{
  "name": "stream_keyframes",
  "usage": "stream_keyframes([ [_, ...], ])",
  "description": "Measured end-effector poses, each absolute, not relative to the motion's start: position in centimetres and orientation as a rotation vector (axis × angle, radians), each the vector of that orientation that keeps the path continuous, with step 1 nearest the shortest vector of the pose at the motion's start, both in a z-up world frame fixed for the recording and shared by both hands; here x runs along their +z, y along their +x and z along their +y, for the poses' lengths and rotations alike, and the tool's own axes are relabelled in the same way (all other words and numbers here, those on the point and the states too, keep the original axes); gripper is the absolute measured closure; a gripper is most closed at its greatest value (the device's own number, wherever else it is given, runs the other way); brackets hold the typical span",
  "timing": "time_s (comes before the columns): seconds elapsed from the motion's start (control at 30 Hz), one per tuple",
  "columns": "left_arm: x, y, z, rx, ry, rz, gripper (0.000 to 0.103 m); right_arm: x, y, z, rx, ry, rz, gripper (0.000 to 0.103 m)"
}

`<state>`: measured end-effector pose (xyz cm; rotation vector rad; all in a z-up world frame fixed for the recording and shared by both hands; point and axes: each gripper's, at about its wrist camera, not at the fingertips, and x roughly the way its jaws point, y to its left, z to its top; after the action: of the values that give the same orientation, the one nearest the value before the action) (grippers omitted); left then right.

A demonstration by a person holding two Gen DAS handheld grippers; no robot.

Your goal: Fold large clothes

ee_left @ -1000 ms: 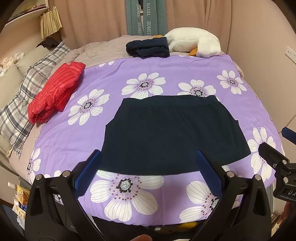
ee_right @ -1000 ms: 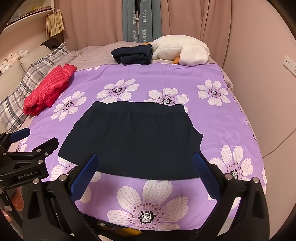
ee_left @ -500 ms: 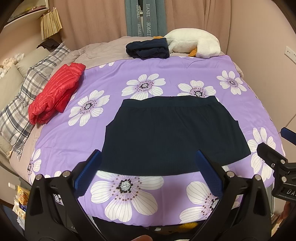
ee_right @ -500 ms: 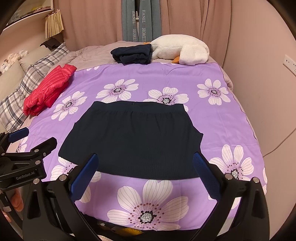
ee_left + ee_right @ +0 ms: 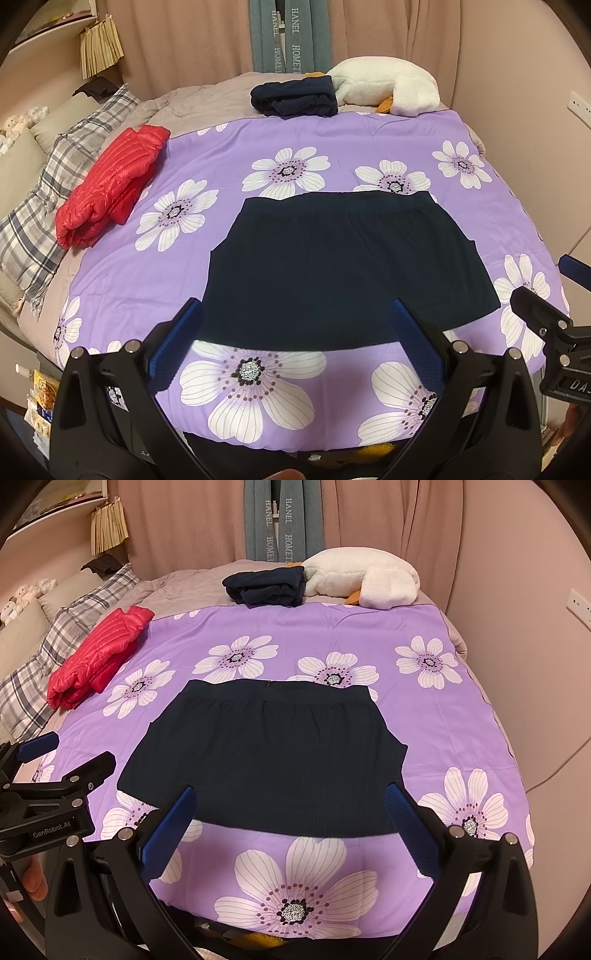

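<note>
A dark navy skirt lies spread flat on the purple flowered bedspread, waistband at the far side, hem toward me. My left gripper hovers open above the near hem, nothing between its blue pads. My right gripper is likewise open over the hem, a little to the right. Each gripper shows in the other's view: the right one at the right edge, the left one at the left edge.
A folded red puffer jacket lies at the left beside plaid pillows. A folded dark garment and a white plush toy sit at the bed's far end. Curtains and a wall close the back and right.
</note>
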<state>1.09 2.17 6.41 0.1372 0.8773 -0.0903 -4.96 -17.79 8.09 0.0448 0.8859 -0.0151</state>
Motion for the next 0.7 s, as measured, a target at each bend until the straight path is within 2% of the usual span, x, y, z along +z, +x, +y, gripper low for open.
stream_keyframes([
  [0.7,6.57,1.40,2.75,-0.089,0.121,0.876,0.002,7.90,-4.86,-17.62,-0.011,0.044,0.889,0.001],
])
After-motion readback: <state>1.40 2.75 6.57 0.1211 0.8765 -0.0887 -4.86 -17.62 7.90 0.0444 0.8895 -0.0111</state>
